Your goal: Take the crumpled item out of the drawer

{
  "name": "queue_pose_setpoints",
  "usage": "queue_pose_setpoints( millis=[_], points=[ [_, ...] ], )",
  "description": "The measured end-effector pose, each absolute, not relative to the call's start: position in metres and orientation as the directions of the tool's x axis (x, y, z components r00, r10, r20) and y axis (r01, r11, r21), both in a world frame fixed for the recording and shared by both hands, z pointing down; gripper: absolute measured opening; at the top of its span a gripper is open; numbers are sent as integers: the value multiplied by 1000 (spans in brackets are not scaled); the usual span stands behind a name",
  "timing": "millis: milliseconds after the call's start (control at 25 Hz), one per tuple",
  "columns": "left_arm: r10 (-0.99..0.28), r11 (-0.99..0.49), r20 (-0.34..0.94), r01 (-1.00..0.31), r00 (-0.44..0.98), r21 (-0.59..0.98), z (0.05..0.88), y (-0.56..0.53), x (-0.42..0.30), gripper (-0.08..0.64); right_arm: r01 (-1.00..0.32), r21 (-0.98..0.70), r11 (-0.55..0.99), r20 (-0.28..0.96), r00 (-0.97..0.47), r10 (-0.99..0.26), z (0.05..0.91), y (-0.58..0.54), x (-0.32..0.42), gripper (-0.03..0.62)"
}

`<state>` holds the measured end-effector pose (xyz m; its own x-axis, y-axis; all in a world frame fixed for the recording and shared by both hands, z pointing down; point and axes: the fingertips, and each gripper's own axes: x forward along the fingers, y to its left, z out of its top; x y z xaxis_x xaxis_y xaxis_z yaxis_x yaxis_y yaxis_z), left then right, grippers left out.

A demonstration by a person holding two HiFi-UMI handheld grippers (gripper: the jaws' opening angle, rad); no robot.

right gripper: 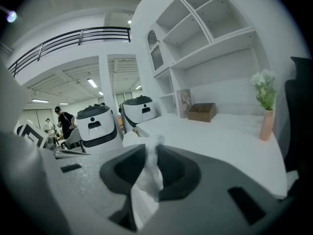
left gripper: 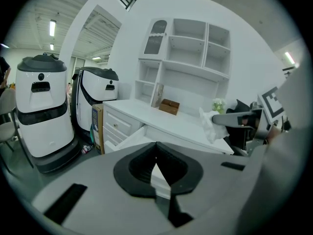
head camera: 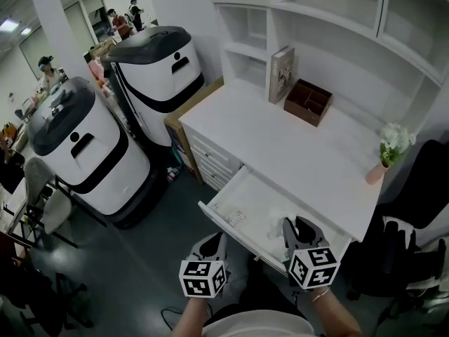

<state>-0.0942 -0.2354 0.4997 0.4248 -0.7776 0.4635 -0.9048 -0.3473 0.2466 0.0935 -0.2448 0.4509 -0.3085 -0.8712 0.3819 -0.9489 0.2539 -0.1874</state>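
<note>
The white desk's drawer (head camera: 219,211) stands pulled open, with a small pale object (head camera: 236,217) lying in it. My right gripper (head camera: 295,225) hangs above the drawer's right end, shut on a crumpled white tissue (right gripper: 148,177) that sticks out between its jaws. The left gripper view shows that tissue (left gripper: 209,125) held up in the air beside the desk top. My left gripper (head camera: 213,242) is in front of the drawer, a little left of the right one. Its jaws (left gripper: 156,148) meet at the tips with nothing between them.
Two white-and-black wheeled machines (head camera: 83,153) (head camera: 158,72) stand left of the desk. On the desk top (head camera: 309,153) are a book (head camera: 280,73), a brown wooden organiser (head camera: 308,102) and a pink vase of flowers (head camera: 387,153). A black chair (head camera: 414,244) is at the right. People stand far back.
</note>
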Motion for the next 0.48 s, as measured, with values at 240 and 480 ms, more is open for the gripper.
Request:
queue_pose_setpoints(
  millis=[240, 480],
  points=[
    [-788, -348, 449, -907, 421, 239, 493, -231, -96, -5, -950, -180, 257, 338, -305, -890, 435, -231, 94, 83],
    [-794, -352, 439, -907, 419, 230, 490, -226, -92, -5, -954, -179, 242, 312, -289, -905, 424, -218, 101, 82]
  ],
)
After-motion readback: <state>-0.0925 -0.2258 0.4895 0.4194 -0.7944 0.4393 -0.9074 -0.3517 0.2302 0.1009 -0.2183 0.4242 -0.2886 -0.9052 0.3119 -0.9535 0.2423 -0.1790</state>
